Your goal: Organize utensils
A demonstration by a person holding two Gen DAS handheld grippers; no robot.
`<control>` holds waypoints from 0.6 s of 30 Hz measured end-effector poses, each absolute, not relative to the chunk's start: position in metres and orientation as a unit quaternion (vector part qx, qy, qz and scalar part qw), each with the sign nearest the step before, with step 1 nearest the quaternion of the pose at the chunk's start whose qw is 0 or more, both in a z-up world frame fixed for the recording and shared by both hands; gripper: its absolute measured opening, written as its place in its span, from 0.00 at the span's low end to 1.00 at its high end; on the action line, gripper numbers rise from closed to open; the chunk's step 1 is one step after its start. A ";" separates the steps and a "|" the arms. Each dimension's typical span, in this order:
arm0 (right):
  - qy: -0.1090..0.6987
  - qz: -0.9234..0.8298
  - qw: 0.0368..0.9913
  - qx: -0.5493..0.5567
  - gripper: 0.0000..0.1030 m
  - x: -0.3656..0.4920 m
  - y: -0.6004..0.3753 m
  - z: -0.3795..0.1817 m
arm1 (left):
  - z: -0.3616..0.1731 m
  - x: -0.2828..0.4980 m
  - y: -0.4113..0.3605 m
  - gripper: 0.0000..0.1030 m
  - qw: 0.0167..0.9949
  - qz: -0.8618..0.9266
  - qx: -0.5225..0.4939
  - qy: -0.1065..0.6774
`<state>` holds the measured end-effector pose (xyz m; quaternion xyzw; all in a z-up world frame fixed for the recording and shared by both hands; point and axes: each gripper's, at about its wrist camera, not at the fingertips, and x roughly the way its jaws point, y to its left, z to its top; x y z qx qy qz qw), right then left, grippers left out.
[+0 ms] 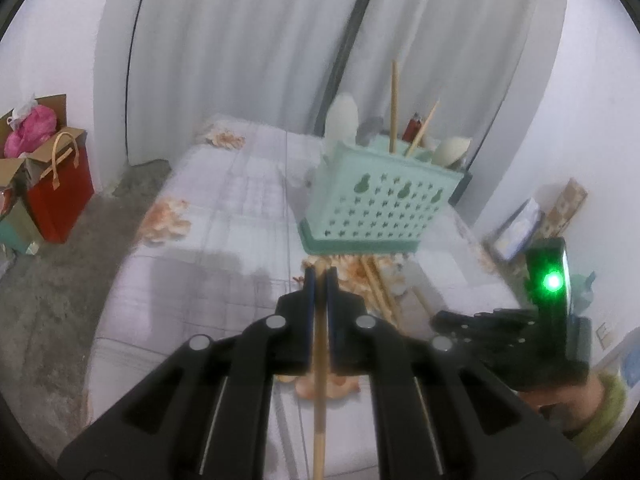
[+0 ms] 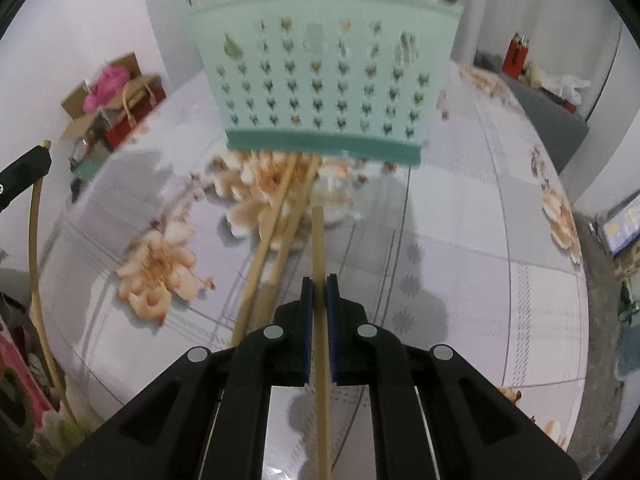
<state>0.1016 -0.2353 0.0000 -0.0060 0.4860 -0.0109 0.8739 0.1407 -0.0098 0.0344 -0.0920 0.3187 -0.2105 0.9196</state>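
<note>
A mint-green perforated utensil basket (image 1: 380, 200) stands on the flowered table and holds chopsticks and spoons; it also fills the top of the right wrist view (image 2: 324, 80). My left gripper (image 1: 320, 276) is shut on a wooden chopstick (image 1: 319, 380) that runs back under the camera. My right gripper (image 2: 319, 282) is shut on another chopstick (image 2: 320, 320) whose tip points at the basket's base. Two loose chopsticks (image 2: 276, 236) lie on the table in front of the basket. The right gripper's body shows in the left wrist view (image 1: 520, 328).
The table wears a glossy white cloth with orange flowers (image 2: 160, 268). A red paper bag (image 1: 60, 196) and a cardboard box stand on the floor to the left. Curtains hang behind the table. A red item (image 2: 516, 54) sits on a grey surface at the far right.
</note>
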 end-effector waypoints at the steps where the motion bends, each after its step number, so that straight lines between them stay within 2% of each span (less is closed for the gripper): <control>1: 0.475 -0.008 0.880 0.002 0.07 0.100 -0.237 0.004 | 0.039 0.139 -0.007 0.04 0.921 -0.212 -0.095 0.313; 8: 0.420 0.004 0.906 0.050 0.07 0.086 -0.255 0.028 | 0.097 0.131 0.007 0.04 0.930 -0.243 -0.119 0.249; 18: 0.365 0.010 0.925 0.104 0.07 0.068 -0.284 0.046 | 0.182 0.142 -0.016 0.04 0.922 -0.320 -0.144 0.165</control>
